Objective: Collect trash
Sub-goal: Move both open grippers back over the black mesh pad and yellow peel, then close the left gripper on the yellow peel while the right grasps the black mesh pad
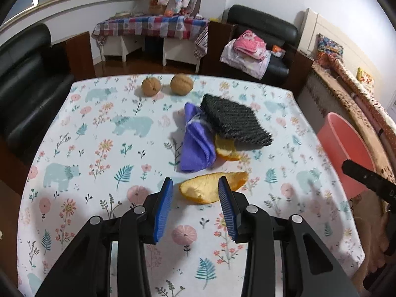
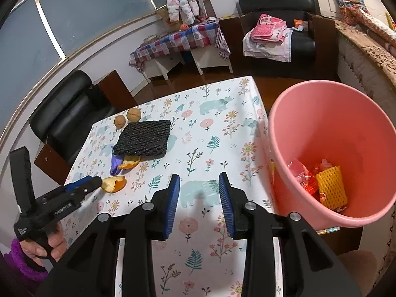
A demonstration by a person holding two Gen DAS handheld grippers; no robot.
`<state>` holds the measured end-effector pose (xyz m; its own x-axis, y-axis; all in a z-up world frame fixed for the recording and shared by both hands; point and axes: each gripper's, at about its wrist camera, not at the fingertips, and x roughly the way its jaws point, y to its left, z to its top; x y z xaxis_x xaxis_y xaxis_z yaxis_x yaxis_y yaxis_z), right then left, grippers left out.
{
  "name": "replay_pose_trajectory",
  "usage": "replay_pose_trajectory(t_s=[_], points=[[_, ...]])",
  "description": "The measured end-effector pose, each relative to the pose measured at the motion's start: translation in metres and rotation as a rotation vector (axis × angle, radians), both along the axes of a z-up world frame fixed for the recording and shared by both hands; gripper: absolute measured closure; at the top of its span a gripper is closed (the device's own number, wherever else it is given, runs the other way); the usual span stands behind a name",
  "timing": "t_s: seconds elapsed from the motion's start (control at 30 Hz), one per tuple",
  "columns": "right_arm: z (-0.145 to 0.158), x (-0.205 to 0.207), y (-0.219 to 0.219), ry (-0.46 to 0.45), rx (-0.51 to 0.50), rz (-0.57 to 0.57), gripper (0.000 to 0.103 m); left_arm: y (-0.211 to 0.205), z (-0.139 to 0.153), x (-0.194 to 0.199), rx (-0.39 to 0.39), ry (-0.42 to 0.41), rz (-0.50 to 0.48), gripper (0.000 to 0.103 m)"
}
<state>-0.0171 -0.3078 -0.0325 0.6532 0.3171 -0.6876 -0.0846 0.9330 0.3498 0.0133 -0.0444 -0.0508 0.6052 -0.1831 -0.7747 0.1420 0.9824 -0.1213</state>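
Two pieces of orange peel are lying on the surface point(image 1: 74, 148), which is wearing a white cloth with bears and flowers. The nearer orange peel point(image 1: 210, 189) is a curved boat shape, bright orange outside and pale inside. The smaller orange peel point(image 1: 226, 152) is lying between a purple cloth point(image 1: 196, 146) and a black mesh pad point(image 1: 235, 121), partly under the pad's edge. Two walnuts point(image 1: 167, 84) are sitting near the far edge.

The left hand-held gripper point(image 1: 195, 193) is standing open with its blue pads on either side of the nearer peel; whether the pads are touching it I cannot tell. The right hand-held gripper point(image 2: 199, 190) is also standing open, with nothing between its pads, over bare cloth.

The left wrist view is showing only the side of the pink bucket point(image 1: 344, 151) beside the surface. The right wrist view is looking into it: a yellow foam net point(image 2: 330, 185) and red wrappers point(image 2: 300, 175) are lying at the bottom. That view is also showing a hand point(image 2: 44, 245) in a purple sleeve holding the left tool, whose tip is right at the peel.
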Motion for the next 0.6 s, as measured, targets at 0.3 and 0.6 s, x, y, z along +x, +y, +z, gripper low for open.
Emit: replay_pose_trajectory(t_s=[0.3, 0.6], points=[[-0.005, 0.023, 0.030, 0.006, -0.001, 0.078, 0.070, 0.006, -0.017, 0.011, -0.059, 0.064, 0.022, 0.078], [-0.002, 0.044, 0.077, -0.016, -0.080, 0.230, 0.070, 0.018, -0.006, 0.009, -0.085, 0.015, 0.016, 0.097]])
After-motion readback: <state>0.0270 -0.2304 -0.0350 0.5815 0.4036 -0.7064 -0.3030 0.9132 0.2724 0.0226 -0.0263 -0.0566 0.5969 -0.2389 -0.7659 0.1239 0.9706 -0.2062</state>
